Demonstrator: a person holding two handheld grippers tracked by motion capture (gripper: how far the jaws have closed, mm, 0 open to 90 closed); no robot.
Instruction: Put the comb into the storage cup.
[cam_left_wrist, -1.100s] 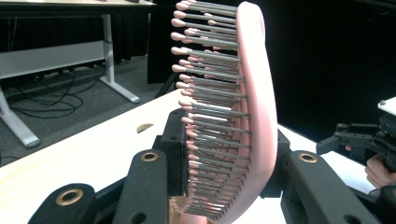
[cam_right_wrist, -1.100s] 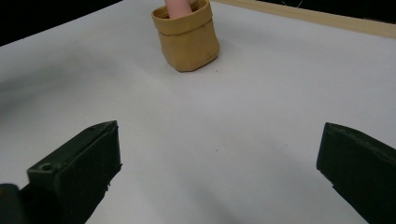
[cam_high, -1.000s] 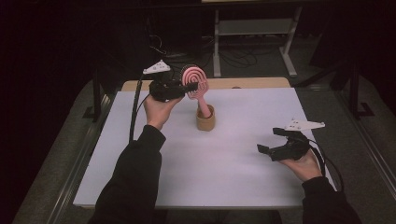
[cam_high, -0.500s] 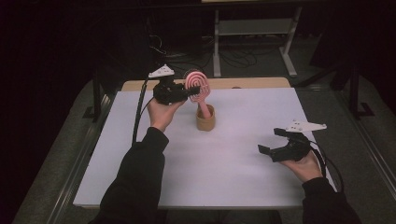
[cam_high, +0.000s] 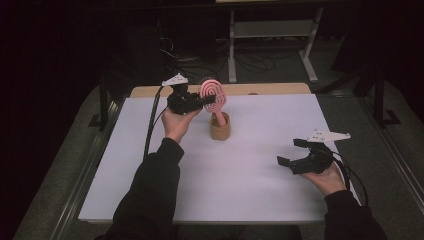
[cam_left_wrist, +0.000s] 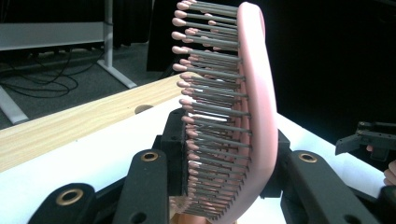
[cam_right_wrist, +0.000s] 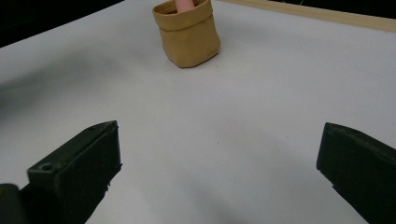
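- The left hand-held gripper (cam_high: 204, 101) is raised above the far left part of the desk (cam_high: 250, 200), its jaws clamped on the head of a pink hairbrush (cam_high: 212, 95).
- In the left gripper view the hairbrush (cam_left_wrist: 252, 112) stands between the black jaws, which press on it from both sides, bristles facing that view's left.
- The brush handle runs down into a small tan pouch (cam_high: 220, 127), which stands upright on the white desk surface.
- The right hand-held gripper (cam_high: 294, 152) is held low over the near right part of the desk, jaws wide apart and holding nothing.
- In the right gripper view the tan pouch (cam_right_wrist: 187, 33) sits well ahead of the open jaws, with the pink handle showing at its mouth.
- A bare wooden strip (cam_high: 270, 89) edges the far side of the desk.
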